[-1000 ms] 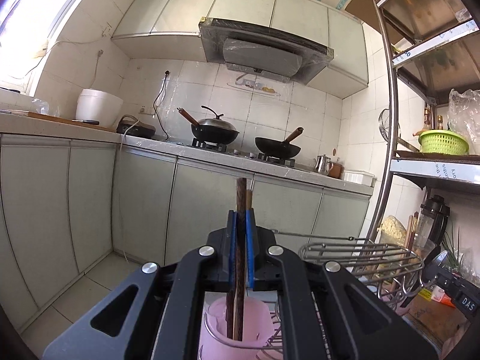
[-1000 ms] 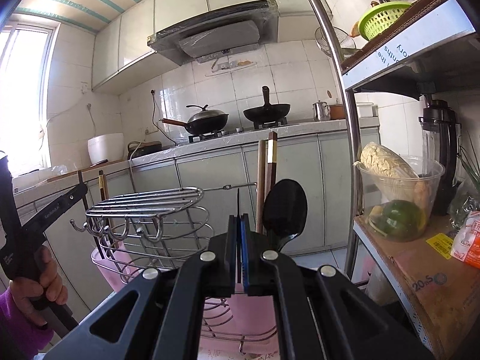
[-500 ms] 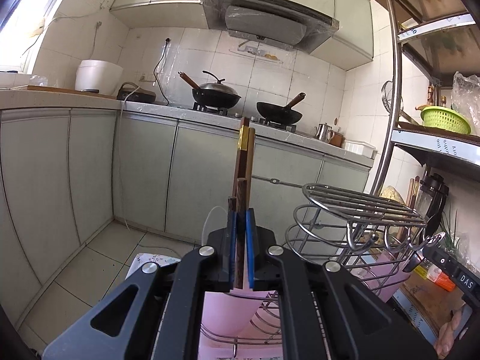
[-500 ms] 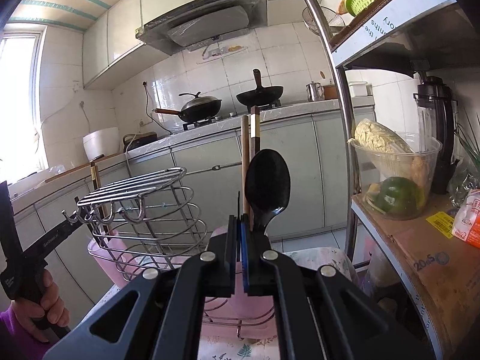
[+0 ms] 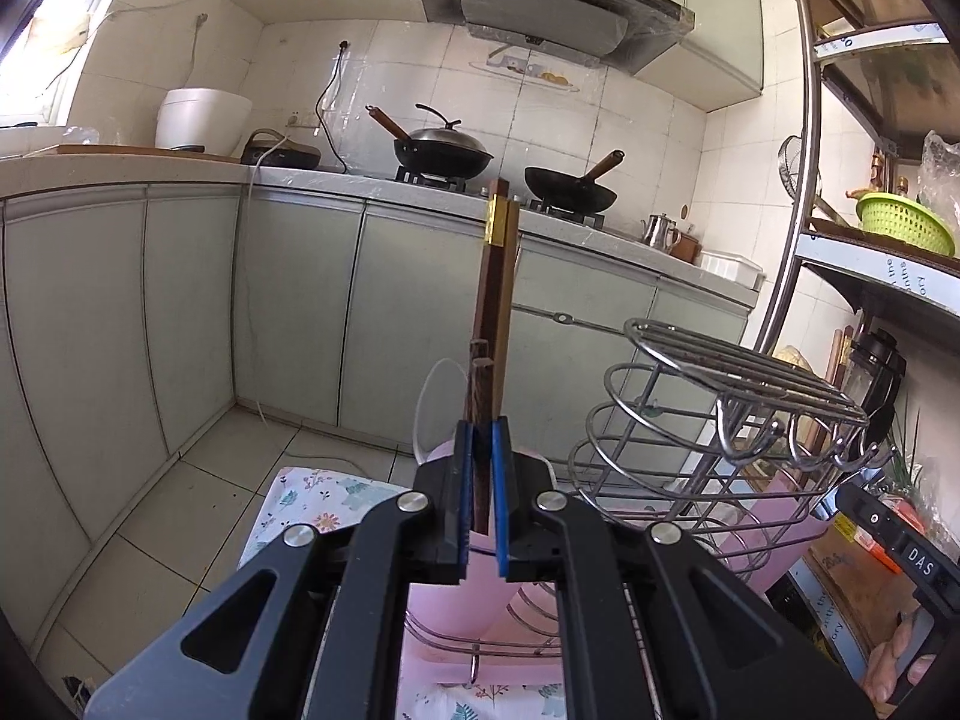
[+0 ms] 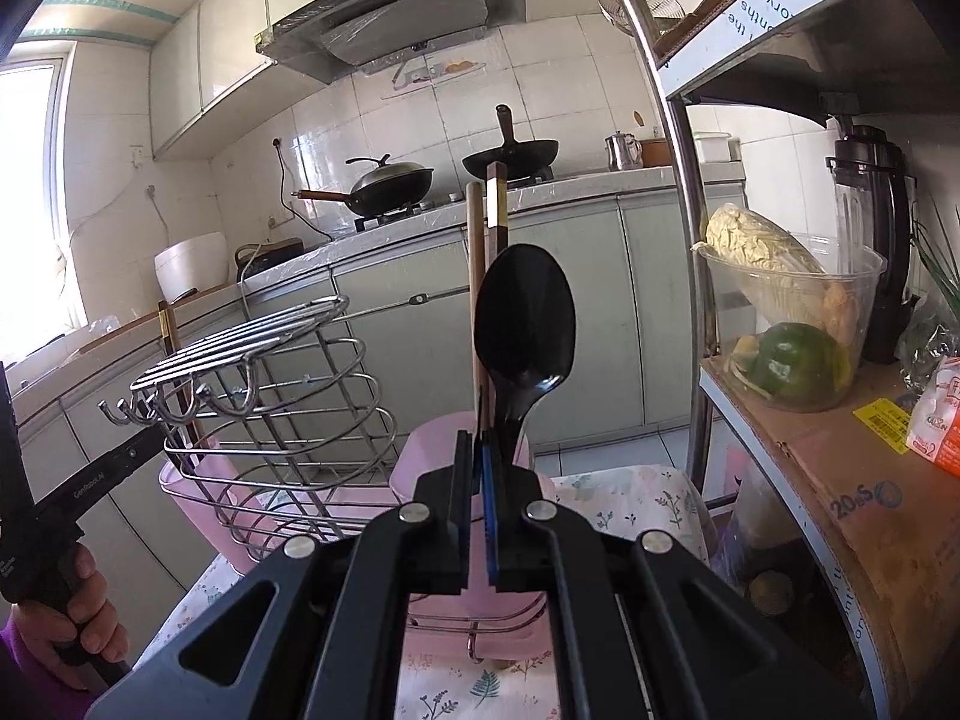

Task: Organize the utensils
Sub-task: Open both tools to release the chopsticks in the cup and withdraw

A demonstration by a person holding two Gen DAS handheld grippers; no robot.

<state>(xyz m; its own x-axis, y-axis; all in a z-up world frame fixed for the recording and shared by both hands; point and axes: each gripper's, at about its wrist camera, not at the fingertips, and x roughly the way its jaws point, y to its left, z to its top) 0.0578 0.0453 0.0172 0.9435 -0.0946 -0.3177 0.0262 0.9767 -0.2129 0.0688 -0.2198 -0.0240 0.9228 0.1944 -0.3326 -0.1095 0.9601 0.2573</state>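
My left gripper (image 5: 482, 501) is shut on a pair of dark wooden chopsticks (image 5: 493, 312) that stand upright over a pink cup (image 5: 474, 576) in the wire utensil rack (image 5: 720, 396). A white spoon (image 5: 435, 414) stands in that cup behind the chopsticks. My right gripper (image 6: 480, 510) is shut, its jaws pressed together. A black spoon (image 6: 525, 330) and two chopsticks (image 6: 486, 276) stand in the pink cup (image 6: 447, 450) just beyond it; the spoon's handle runs beside the right jaw. The left gripper's body (image 6: 72, 492) shows at the left of the right wrist view.
The wire rack (image 6: 264, 384) sits on a floral cloth (image 6: 630, 504). A metal shelf (image 6: 840, 420) at the right holds a tub of vegetables (image 6: 786, 324), a blender (image 6: 876, 228) and a box. Kitchen cabinets and a stove with two woks (image 5: 504, 162) stand behind.
The left gripper has tilted down and drawn back along the chopsticks, which now stick up much further above the jaws. The right gripper has lifted a little; the black spoon looms larger.
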